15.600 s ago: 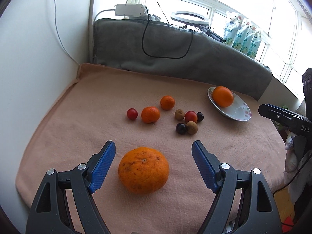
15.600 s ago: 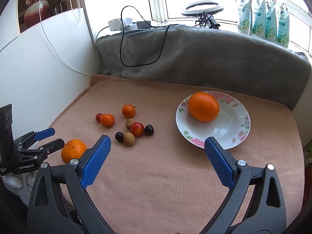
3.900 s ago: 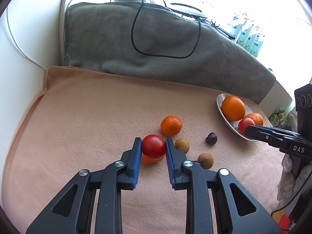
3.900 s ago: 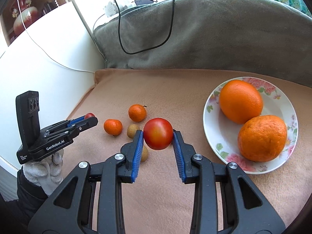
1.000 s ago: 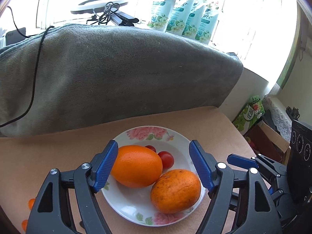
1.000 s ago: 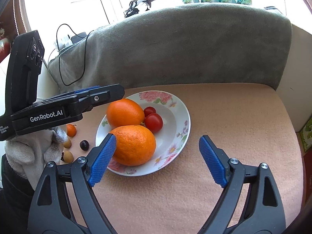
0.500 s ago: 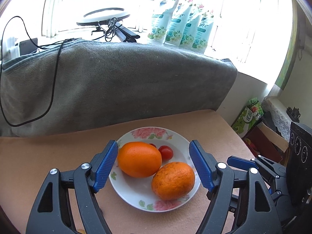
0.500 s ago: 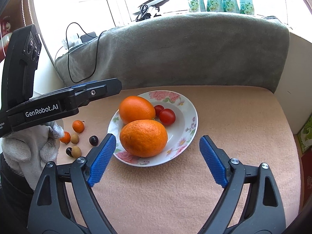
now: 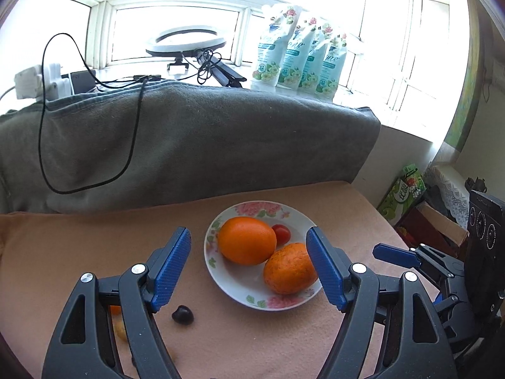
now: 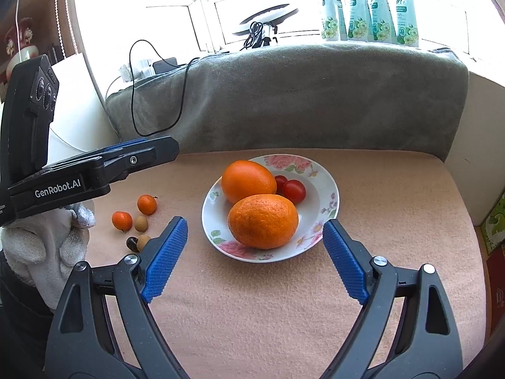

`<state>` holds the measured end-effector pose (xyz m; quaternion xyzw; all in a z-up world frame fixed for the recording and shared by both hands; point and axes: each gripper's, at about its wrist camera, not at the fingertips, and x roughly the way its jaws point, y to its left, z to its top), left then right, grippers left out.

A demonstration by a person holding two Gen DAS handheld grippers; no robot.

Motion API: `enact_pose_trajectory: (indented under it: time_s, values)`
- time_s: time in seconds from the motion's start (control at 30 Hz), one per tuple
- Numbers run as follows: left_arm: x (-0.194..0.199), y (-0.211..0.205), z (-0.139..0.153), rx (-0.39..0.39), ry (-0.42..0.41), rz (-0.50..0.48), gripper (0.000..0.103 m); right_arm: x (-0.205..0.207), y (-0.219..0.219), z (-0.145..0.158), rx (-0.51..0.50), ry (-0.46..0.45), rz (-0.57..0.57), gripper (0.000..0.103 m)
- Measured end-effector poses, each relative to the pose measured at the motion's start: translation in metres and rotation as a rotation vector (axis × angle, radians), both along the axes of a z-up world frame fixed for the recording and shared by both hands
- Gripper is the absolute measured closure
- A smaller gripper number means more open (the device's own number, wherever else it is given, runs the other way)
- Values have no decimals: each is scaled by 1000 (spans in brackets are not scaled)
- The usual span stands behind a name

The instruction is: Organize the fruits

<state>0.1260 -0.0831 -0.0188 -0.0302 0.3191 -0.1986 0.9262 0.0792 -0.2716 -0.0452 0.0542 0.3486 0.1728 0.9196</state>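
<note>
A flowered white plate point(image 9: 230, 287) point(image 10: 328, 211) holds two large oranges point(image 9: 247, 240) point(image 10: 263, 221) and two red tomatoes point(image 10: 293, 190), one showing in the left wrist view point(image 9: 281, 233). My left gripper point(image 9: 249, 267) is open and empty above the plate's near-left side. My right gripper point(image 10: 254, 257) is open and empty in front of the plate. Two small oranges point(image 10: 147, 204), two brown longans point(image 10: 141, 223) and a dark fruit point(image 10: 132, 243) point(image 9: 182, 315) lie on the blanket left of the plate.
A peach blanket point(image 10: 252, 315) covers the table. A grey blanket point(image 9: 189, 145) with a black cable rises behind. Detergent pouches point(image 9: 300, 63) and a ring light point(image 9: 186, 39) stand on the windowsill. Boxes point(image 9: 407, 186) sit past the table's right edge.
Both grippers have pulled back and up from the plate, so it looks smaller. The loose small fruits have come into view at the left. Both grippers stay open.
</note>
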Motion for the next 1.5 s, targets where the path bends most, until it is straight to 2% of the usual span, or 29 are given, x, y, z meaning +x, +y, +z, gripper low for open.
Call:
enact_pose_trajectory:
  time_s: [0.2, 0.57, 0.8, 1.0, 1.1, 1.23, 1.37, 1.5]
  values:
    - [-19, 29, 5, -7, -27, 29, 27, -7, 14, 4, 13, -14, 26, 13]
    - [-54, 108, 3, -25, -57, 150, 27, -13, 40, 5, 21, -7, 99, 13]
    - [-72, 139, -18, -35, -20, 199, 28, -10, 60, -1, 47, 34, 160, 13]
    - [-85, 147, -39, -34, 24, 189, 28, -5, 72, -8, 83, 72, 186, 14]
    - [-88, 148, -48, -45, 46, 174, 33, -1, 79, -11, 96, 95, 200, 22]
    - [-89, 145, -61, -55, 79, 143, 41, 5, 89, -15, 105, 119, 219, 26]
    - [-87, 137, -77, -46, 117, 99, 50, 11, 102, -20, 94, 137, 235, 40]
    - [-84, 128, -87, -42, 139, 65, 58, 18, 111, -28, 89, 164, 240, 47]
